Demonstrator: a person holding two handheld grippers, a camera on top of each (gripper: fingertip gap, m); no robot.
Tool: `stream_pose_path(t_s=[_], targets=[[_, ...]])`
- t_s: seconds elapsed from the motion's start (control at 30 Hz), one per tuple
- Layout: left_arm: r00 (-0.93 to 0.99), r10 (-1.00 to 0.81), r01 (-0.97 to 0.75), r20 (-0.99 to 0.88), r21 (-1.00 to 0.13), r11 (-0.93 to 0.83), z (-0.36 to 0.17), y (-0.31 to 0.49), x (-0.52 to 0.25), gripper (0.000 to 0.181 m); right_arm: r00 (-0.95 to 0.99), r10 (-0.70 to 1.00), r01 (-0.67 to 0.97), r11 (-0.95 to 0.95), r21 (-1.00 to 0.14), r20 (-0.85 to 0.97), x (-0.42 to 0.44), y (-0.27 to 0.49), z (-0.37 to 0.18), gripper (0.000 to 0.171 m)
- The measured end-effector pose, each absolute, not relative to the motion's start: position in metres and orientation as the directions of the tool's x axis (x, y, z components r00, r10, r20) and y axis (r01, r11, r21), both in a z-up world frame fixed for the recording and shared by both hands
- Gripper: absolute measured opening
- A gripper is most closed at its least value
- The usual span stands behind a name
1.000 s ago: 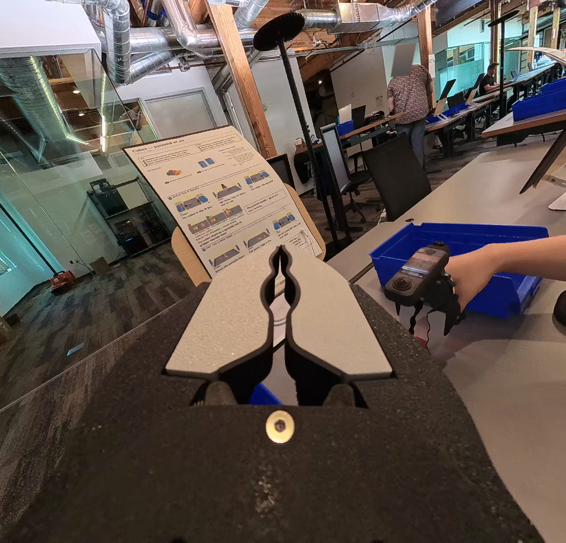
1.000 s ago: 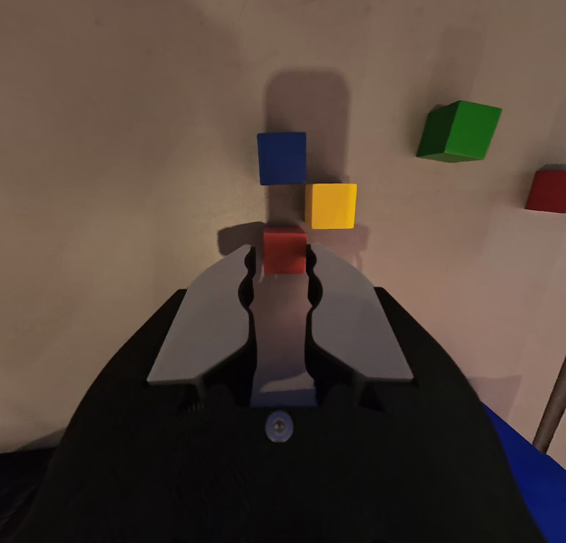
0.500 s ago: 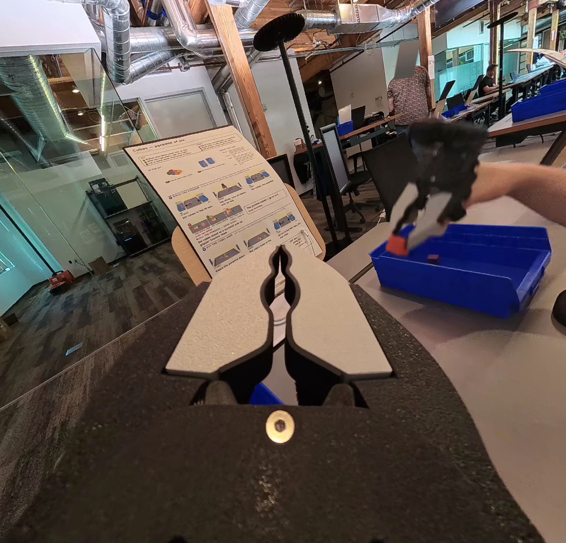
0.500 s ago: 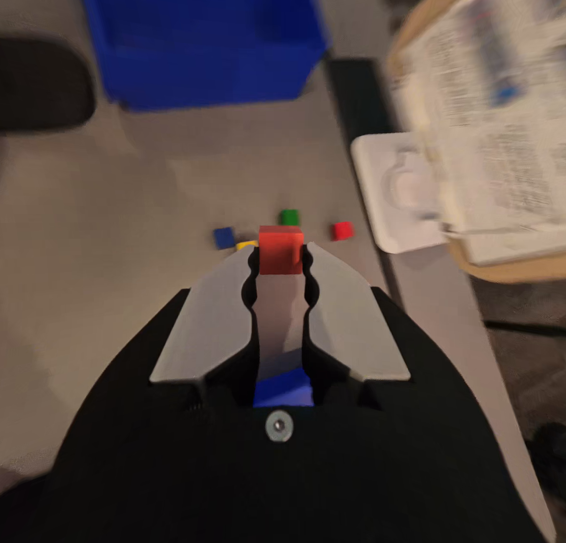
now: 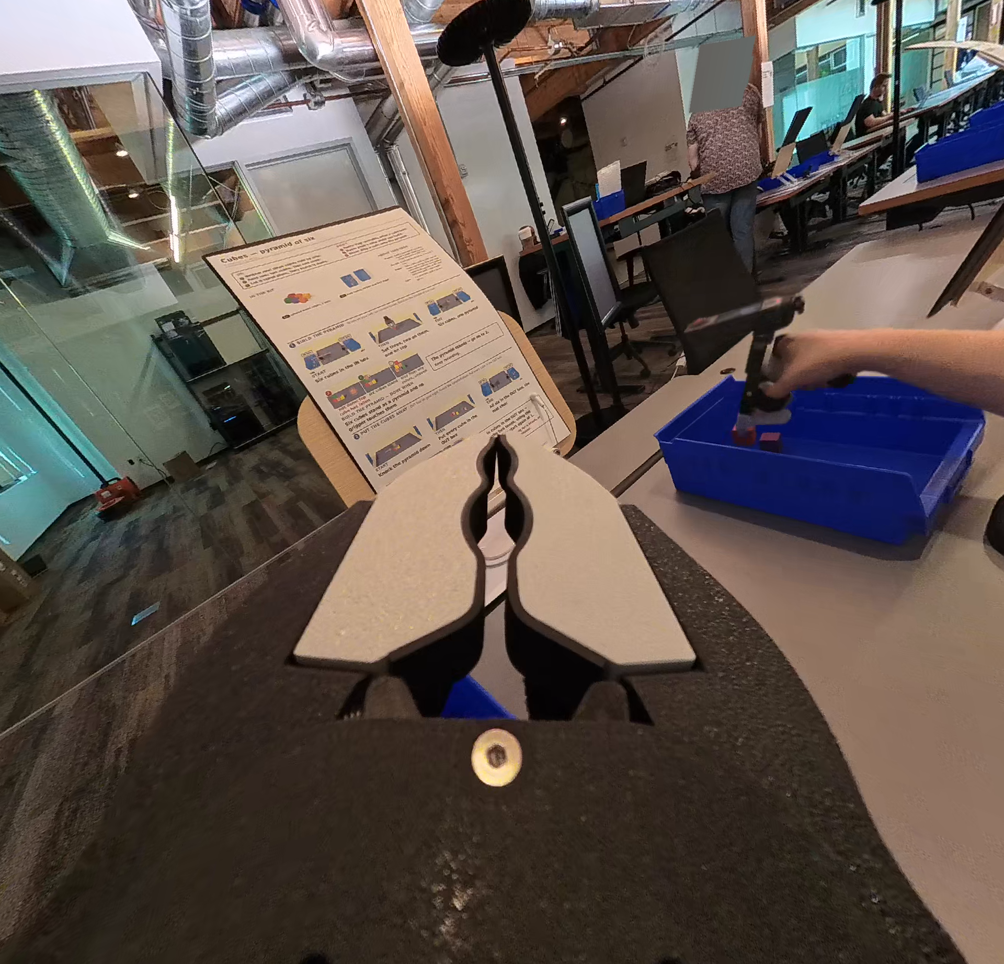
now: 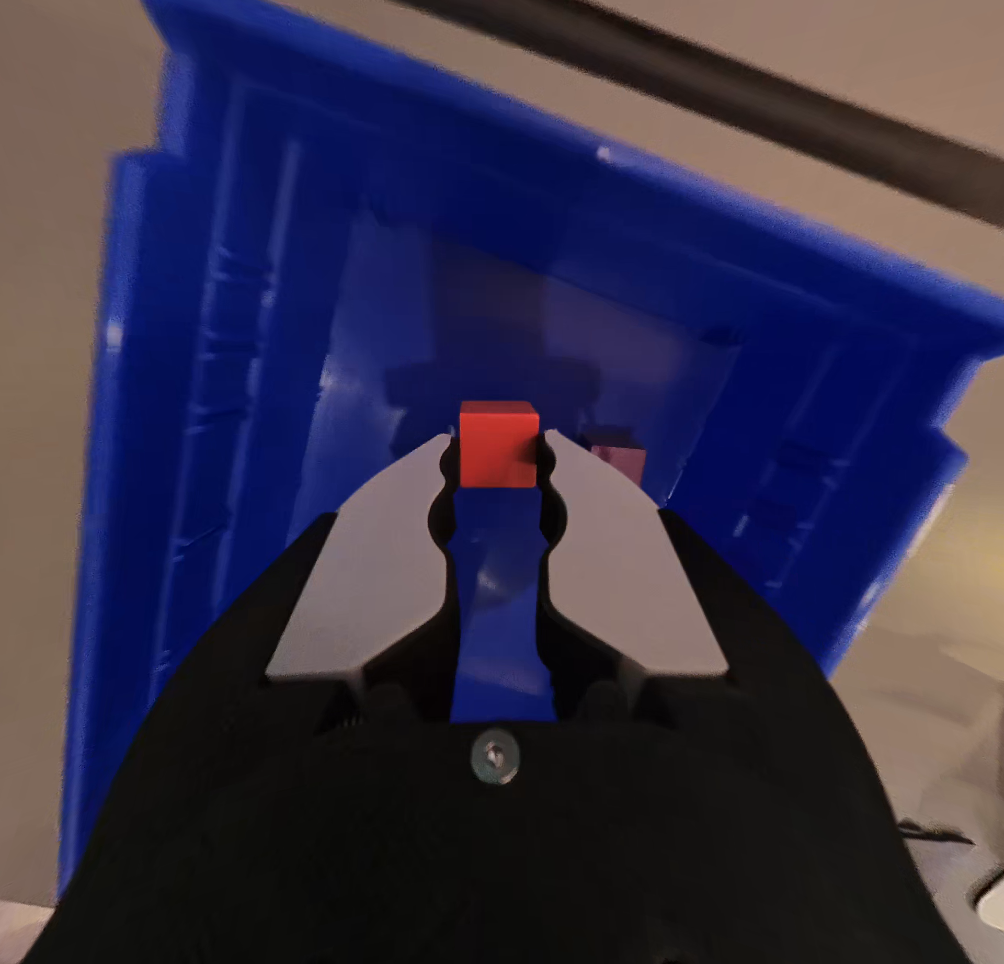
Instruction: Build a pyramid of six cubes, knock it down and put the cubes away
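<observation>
The left wrist view sits low over the grey table, looking level across it toward an instruction board at 12 o'clock and a blue bin at 2 o'clock, well off. The right wrist view hangs close above that same blue bin, facing steeply down into it. Both views share the bin and table.

We take the bin on the table as our landmark: inside it, the right gripper holds one cube, with a second cube lying just right of it. Left of the bin we find the instruction board, and before that board the left gripper.
</observation>
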State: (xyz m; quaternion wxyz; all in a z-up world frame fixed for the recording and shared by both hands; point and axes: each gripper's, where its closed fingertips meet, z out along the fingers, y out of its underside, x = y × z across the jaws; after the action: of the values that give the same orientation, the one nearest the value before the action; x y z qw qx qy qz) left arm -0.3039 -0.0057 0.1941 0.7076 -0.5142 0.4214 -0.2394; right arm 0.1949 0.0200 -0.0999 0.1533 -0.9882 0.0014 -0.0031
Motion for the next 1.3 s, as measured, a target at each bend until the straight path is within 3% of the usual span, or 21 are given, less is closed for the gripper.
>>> stream_pose_path(t_s=[0.47,0.6,0.67,0.77,0.87,0.93,1.03,1.17,1.3], targets=[[0.523,-0.772,-0.127,-0.360,-0.929,0.347,0.188,-0.001,-0.297,0.000,1.000,-0.017,-0.014,-0.969,-0.247,0.009,0.203,0.011,-0.146,0.029],[0.534,-0.763,-0.138,-0.365,-0.928,0.347,0.187,0.002,-0.297,0.000,0.999,0.014,0.021,-0.971,-0.238,0.032,0.203,0.009,-0.145,0.037],[0.549,-0.755,-0.135,-0.357,-0.930,0.342,0.187,0.005,-0.299,0.000,0.998,0.040,0.052,-0.959,-0.280,0.049,0.198,0.013,-0.127,0.038],[0.542,-0.765,-0.128,-0.348,-0.934,0.333,0.187,0.006,-0.299,0.000,0.986,0.063,0.125,-0.892,-0.435,0.156,0.187,0.026,-0.060,0.038],[0.546,-0.760,-0.141,-0.352,-0.933,0.331,0.185,0.008,-0.298,0.000,0.927,0.228,0.368,-0.708,-0.603,0.299,0.129,0.045,0.018,0.038],[0.543,-0.760,-0.155,-0.357,-0.932,0.327,0.183,0.009,-0.296,0.000,0.803,0.493,0.584,-0.542,-0.605,0.333,0.057,0.046,0.031,0.041],[0.541,-0.757,-0.177,-0.367,-0.929,0.325,0.179,0.010,-0.294,0.000,0.493,0.826,0.800,-0.309,-0.514,0.271,-0.035,0.025,-0.010,0.040],[0.530,-0.758,-0.196,-0.380,-0.925,0.327,0.176,0.008,-0.291,0.000,0.323,0.925,0.906,-0.243,-0.347,0.197,-0.070,0.015,-0.087,0.040],[0.538,-0.750,-0.195,-0.384,-0.923,0.333,0.178,0.008,-0.293,0.000,0.323,0.939,0.908,-0.273,-0.319,0.116,-0.083,0.017,-0.122,0.041]])
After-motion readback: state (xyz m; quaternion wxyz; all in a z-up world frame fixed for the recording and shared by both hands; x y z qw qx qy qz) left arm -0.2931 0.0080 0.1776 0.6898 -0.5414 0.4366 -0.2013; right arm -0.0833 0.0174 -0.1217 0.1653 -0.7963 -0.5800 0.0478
